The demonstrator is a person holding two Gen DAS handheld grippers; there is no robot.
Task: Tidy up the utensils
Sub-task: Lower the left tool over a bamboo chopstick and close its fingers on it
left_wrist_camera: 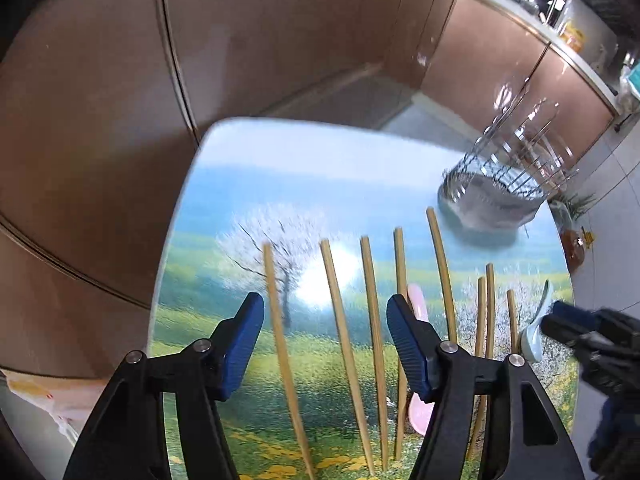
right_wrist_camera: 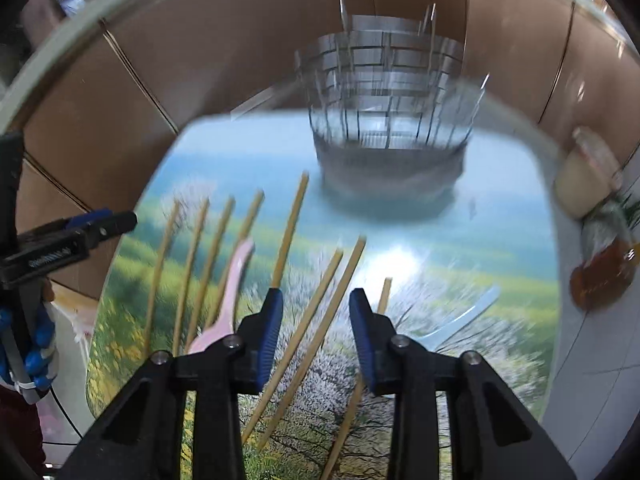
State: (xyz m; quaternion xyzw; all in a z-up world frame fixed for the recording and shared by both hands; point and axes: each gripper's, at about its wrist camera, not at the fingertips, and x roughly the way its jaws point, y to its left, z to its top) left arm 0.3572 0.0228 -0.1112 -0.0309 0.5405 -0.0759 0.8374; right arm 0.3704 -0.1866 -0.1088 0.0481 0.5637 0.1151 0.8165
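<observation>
Eight chopsticks (left_wrist_camera: 374, 312) are counted on the table (left_wrist_camera: 280, 184), is that right?

Eight are seen from the left wrist camera. They are thin, pale wooden sticks, laid side by side across the printed landscape top. All point roughly from near to far and none is crossed.

How is the left gripper (left_wrist_camera: 325, 310) seen to be set?

It is hung over the left part of the row with its blue pads released and wide apart. Two sticks are framed in the gap, lying flat on the table. Nothing is touched by either pad.

What is found further right?

A pink spoon (left_wrist_camera: 417, 412) is laid among the sticks, partly hidden behind the left gripper's right finger. Past three shorter-looking sticks, a white spoon (left_wrist_camera: 534, 336) is laid near the table's right edge, bowl nearest.

And the right gripper (right_wrist_camera: 317, 300)?

It is held above the right side of the row, jaws parted but narrower than the left pair. Two sticks are seen through the gap, lying close together on the table. No stick is clamped, though the view is blurred by motion.

Is a holder visible?

A metal wire basket (left_wrist_camera: 496, 196) is stood on the far right part of the table, well apart from the utensils. Its inside cannot be made out.
</observation>
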